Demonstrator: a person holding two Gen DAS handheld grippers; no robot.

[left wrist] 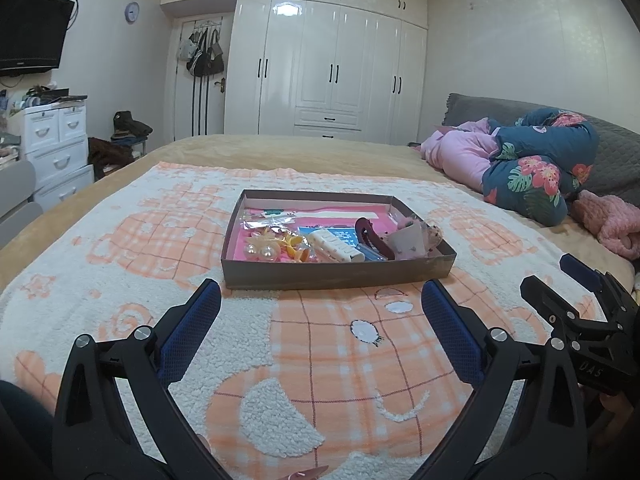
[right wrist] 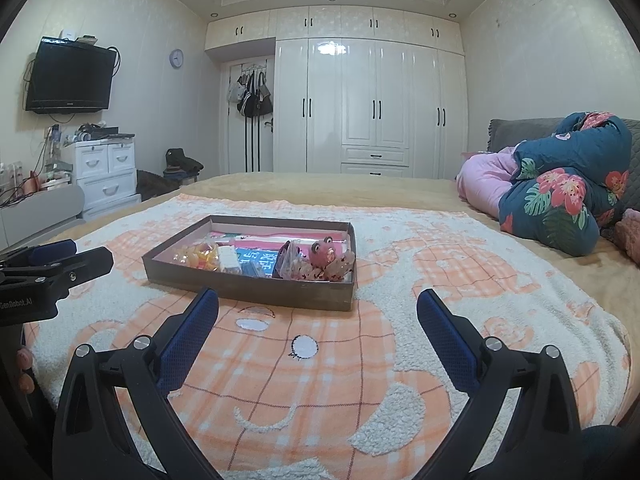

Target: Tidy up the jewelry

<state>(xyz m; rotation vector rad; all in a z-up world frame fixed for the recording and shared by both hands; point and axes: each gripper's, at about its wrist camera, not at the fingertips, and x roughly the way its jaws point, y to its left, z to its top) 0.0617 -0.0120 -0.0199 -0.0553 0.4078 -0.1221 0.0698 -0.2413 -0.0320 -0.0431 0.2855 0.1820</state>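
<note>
A shallow brown box (left wrist: 336, 274) (right wrist: 248, 290) with a pink lining lies on the orange-and-white blanket. It holds jewelry and hair things: pearl and yellow pieces (left wrist: 276, 246), a white clip (left wrist: 336, 245), a dark red hair claw (left wrist: 374, 236), small bags (right wrist: 296, 266) and a pink plush frog clip (right wrist: 324, 254). My left gripper (left wrist: 320, 304) is open and empty, hovering just short of the box's near wall. My right gripper (right wrist: 318, 312) is open and empty, near the box's near right corner. Each gripper shows at the edge of the other's view.
The blanket (left wrist: 320, 360) covers a tan bed. A rolled floral and pink quilt (left wrist: 532, 164) lies at the right. White drawers (left wrist: 56, 140) stand left of the bed, a white wardrobe (left wrist: 332, 76) behind it.
</note>
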